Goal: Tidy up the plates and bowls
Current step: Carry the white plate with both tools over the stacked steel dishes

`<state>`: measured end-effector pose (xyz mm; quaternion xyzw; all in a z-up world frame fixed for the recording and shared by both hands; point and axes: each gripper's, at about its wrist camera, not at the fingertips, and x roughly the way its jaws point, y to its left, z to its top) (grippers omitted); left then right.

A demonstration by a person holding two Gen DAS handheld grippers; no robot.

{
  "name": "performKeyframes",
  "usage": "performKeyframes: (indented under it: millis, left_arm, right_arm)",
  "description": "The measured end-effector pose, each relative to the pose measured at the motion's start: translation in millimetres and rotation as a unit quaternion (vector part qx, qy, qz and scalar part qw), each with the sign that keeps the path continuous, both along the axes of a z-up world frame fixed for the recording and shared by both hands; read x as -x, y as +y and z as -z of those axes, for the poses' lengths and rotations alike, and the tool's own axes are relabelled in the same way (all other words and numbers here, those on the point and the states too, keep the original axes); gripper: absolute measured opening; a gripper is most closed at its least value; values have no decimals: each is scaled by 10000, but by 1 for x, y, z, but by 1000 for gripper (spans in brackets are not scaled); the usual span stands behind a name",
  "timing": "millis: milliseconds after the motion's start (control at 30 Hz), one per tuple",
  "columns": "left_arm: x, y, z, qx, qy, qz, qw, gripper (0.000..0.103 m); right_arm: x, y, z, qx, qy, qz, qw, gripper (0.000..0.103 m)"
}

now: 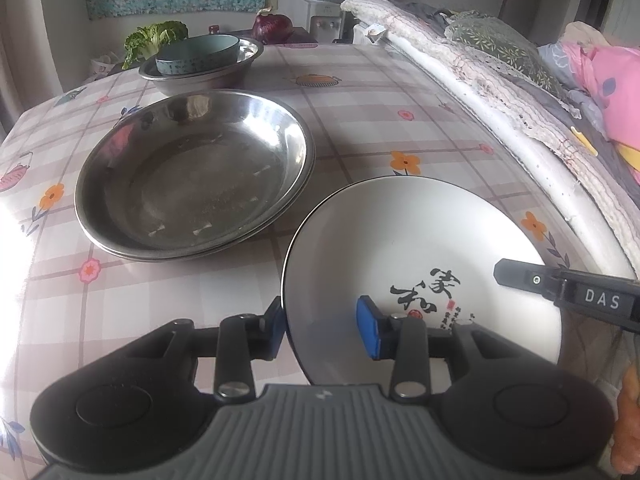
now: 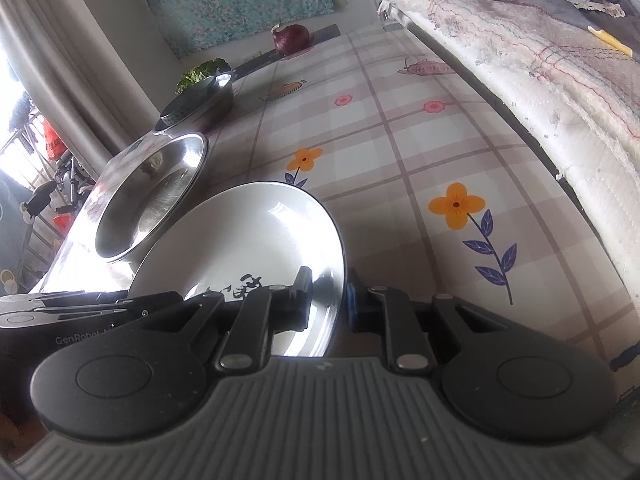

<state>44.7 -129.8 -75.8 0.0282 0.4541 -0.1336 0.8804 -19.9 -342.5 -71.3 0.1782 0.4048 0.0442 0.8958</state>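
White ceramic plate point(image 1: 420, 248) sat tilted on tablecloth point(image 1: 360, 120) beside stacked steel plates point(image 1: 192, 176) | left gripper point(image 1: 324, 328) straddled its rim, spread | right gripper point(image 2: 330, 300) pinched opposite rim

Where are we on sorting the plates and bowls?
Done: two steel plates sit stacked, and a teal bowl sits inside a steel basin. In hand: the right claw pinches the white ceramic plate's rim; the left claw straddles its other edge, apparently unclamped. Left: placing that plate.

white plate point(image 1: 424, 240), checked floral tablecloth point(image 1: 360, 120), perhaps pink
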Motion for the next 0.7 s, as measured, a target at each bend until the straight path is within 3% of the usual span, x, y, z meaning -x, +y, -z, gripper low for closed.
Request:
performKeyframes:
  millis: [700]
  left_arm:
    - [0,-2,-6,63,-75,24,9999,38]
  right_arm:
    - [1,-3,-8,109,-47,56,9999,16]
